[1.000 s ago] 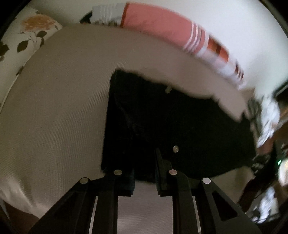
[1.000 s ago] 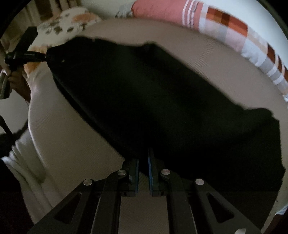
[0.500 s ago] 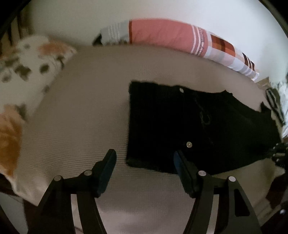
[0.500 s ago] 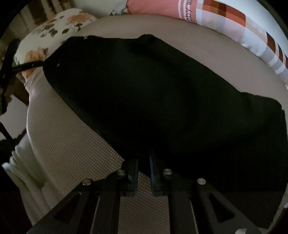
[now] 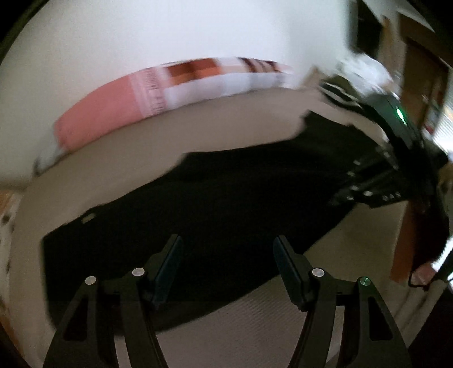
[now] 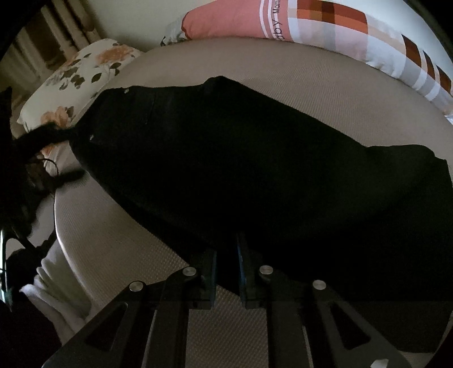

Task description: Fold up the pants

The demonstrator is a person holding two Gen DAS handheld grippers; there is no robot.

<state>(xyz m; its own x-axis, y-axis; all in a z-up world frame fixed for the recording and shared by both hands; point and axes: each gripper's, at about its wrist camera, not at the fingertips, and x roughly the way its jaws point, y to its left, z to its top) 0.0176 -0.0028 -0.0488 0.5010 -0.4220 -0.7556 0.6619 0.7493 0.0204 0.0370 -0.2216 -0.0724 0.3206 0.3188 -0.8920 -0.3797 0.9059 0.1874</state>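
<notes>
Black pants [image 6: 254, 169] lie flat and lengthwise on a beige bed [image 6: 283, 85], waist end toward the floral pillow. My right gripper [image 6: 226, 249] is pinched on the near edge of the pants, dark fabric filling the narrow gap between its pads. In the blurred left wrist view the pants [image 5: 226, 198] stretch across the bed [image 5: 240, 133]. My left gripper [image 5: 228, 239] hangs over their near edge with its jaws wide apart and nothing pressed between them. The right gripper [image 5: 368, 184] shows there at the far right, on the pants.
A pink, white and brown checked pillow [image 6: 297, 22] lies along the wall behind the bed. A floral pillow [image 6: 85, 70] sits at the bed's left end. White cloth [image 6: 56, 283] hangs off the near left side. Dark clutter and a doorway [image 5: 419, 85] are at the right.
My left gripper let go of the pants' waist corner, opened wide and swung fast along the pants toward the right gripper, rolling as it went. The right gripper stayed pinched on the near edge.
</notes>
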